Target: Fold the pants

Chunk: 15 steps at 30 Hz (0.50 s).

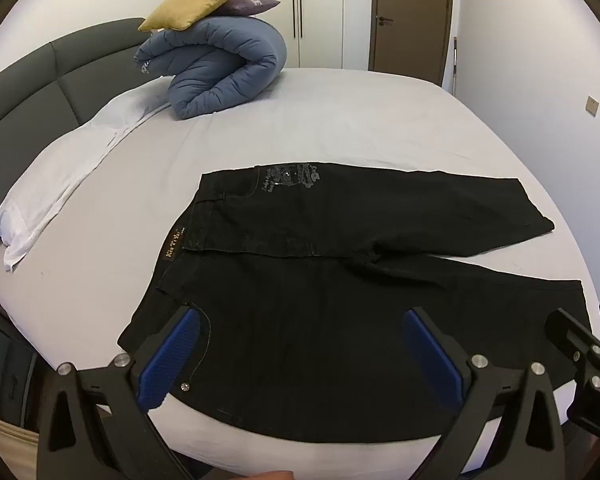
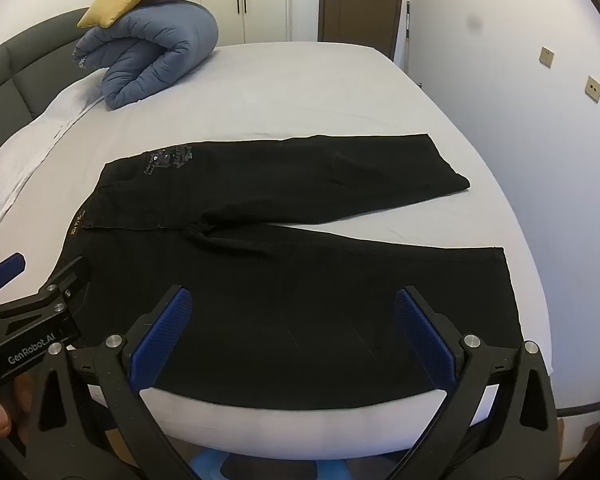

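Black pants (image 1: 320,280) lie spread flat on the bed, waistband to the left, both legs reaching right with a gap between them. They also show in the right wrist view (image 2: 300,264). A grey print (image 1: 290,178) marks the far hip. My left gripper (image 1: 300,320) is open, above the near waist part of the pants, holding nothing. My right gripper (image 2: 292,300) is open, above the near leg, holding nothing. The left gripper shows at the left edge of the right wrist view (image 2: 40,280), and the right one at the right edge of the left wrist view (image 1: 584,336).
The bed (image 1: 340,120) has a pale grey sheet and a dark headboard (image 1: 60,72) on the left. A rolled blue duvet (image 1: 220,68) with a yellow pillow (image 1: 196,0) and a purple one sits at the far left. A white cloth (image 1: 60,176) lies along the left edge. A wall stands close on the right.
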Tool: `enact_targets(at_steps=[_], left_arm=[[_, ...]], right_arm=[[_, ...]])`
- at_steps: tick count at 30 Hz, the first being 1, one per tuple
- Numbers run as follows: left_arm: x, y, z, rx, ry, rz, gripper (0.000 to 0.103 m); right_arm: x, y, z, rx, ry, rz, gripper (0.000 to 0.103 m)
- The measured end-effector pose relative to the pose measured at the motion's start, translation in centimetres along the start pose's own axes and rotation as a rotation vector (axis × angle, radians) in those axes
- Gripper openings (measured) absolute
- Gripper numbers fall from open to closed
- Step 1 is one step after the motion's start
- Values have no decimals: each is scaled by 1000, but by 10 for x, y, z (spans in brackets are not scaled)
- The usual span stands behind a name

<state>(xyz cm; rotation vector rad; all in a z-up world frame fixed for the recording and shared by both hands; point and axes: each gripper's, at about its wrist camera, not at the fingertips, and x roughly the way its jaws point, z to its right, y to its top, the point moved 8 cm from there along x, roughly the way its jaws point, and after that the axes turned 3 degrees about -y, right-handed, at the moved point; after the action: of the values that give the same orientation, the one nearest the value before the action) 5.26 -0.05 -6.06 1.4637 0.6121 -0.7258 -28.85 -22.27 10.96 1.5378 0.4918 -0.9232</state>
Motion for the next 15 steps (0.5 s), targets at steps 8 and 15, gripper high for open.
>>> enact_targets(at_steps=[8,15], left_arm=[[0,0,0,5,8,0,103],[0,0,-1,6,13,3,103]], right_arm=[[0,0,0,-5,-6,4,103],[7,-3,-2,-6,-10,-5,103]])
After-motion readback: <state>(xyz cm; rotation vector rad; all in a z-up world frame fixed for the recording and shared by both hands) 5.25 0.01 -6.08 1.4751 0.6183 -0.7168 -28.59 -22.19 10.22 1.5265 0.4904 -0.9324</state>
